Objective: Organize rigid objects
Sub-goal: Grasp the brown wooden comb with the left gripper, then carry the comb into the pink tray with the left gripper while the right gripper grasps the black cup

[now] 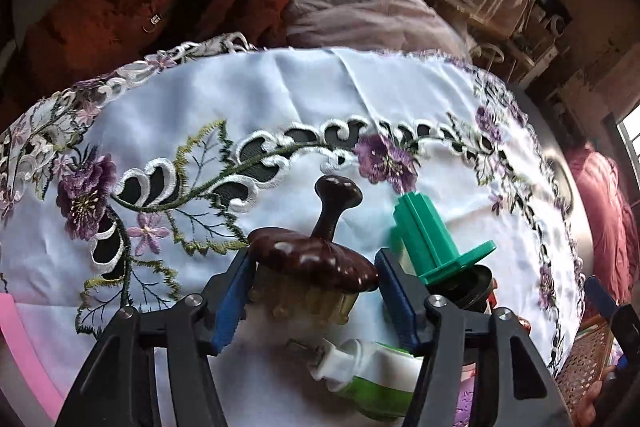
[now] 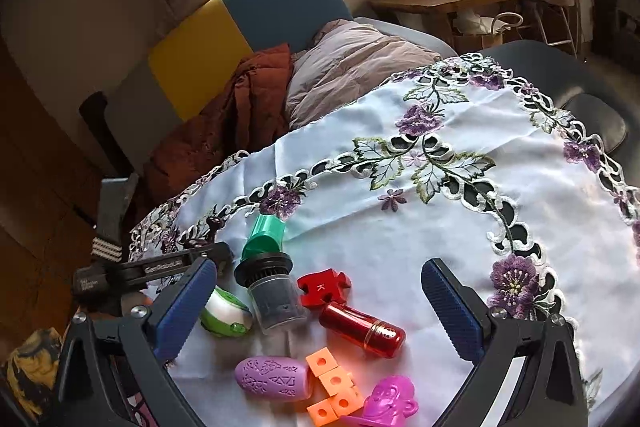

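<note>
The left gripper (image 1: pixel 316 291) has its blue pads against either side of a brown mushroom-shaped brush (image 1: pixel 312 259), jaws narrowed to the cap's width, so it looks like a grip, though whether the brush is off the cloth I cannot tell. Its knobbed handle points to twelve o'clock, the bristles hang underneath. At two o'clock, just beside the right pad, a green plastic cone (image 1: pixel 436 243) sits on a dark canister. At six o'clock lies a green-and-white gadget (image 1: pixel 368 375).

The right gripper (image 2: pixel 320 311) hangs wide open, holding nothing, over the clutter: red cylinder (image 2: pixel 362 327) in the middle, red block (image 2: pixel 322 287) at twelve, orange cubes (image 2: pixel 334 387) and purple oval (image 2: pixel 272 379) at six, magenta toy (image 2: pixel 390 403) at five.

All of it rests on the embroidered tablecloth (image 2: pixel 400 227). The hold is on a rounded, glossy cap, so I'd squeeze evenly, lift straight, and steer clear of that cone.
</note>
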`<state>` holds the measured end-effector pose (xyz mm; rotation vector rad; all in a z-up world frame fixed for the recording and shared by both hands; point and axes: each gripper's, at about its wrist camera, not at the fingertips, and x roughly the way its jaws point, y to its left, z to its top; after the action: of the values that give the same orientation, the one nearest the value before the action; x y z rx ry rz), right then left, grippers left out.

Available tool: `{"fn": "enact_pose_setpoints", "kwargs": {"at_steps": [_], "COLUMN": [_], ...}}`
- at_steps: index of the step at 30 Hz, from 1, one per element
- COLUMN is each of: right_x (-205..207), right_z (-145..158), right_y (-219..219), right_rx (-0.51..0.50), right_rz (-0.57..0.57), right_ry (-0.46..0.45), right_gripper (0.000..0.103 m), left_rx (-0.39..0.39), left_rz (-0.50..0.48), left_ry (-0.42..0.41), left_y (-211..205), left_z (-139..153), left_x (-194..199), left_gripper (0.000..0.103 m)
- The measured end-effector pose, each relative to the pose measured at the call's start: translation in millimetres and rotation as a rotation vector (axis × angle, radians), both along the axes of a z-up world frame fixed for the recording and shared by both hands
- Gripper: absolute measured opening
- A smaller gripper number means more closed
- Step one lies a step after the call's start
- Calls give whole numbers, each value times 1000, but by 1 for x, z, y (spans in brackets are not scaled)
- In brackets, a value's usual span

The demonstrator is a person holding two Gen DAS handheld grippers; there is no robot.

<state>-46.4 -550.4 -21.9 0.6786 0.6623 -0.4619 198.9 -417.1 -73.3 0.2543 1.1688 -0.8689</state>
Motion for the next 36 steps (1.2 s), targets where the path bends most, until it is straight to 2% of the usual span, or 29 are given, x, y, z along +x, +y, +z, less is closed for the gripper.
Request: {"fn": "enact_pose_setpoints", "kwargs": {"at_steps": [7, 14, 17, 27, 29, 32, 36], "right_x": [1, 0, 0, 16, 21, 31, 50], "right_z": [-4, -10, -11, -15, -16, -18, -24], "right_y": [0, -3, -3, 15, 21, 35, 48], "right_rx": [3, 32, 34, -7, -30, -67, -111], "right_rz": [-1, -13, -12, 81, 108, 178, 280], "right_ry": [23, 40, 47, 95, 113, 154, 218], "right_gripper": [103, 103, 103, 103, 98, 69, 64], "left_rx": [-57, -88, -96, -164, -176, -192, -210], "left_rz": [85, 173, 168, 153, 137, 120, 104], "left_ry": [-4, -69, -106, -104, -111, -102, -93], "left_y": [39, 88, 104, 138, 143, 150, 159], "left_z": [8, 36, 44, 50, 52, 53, 56], "left_x": [-3, -17, -33, -96, -109, -125, -139], "left_gripper": [62, 62, 62, 62, 62, 62, 62]}}
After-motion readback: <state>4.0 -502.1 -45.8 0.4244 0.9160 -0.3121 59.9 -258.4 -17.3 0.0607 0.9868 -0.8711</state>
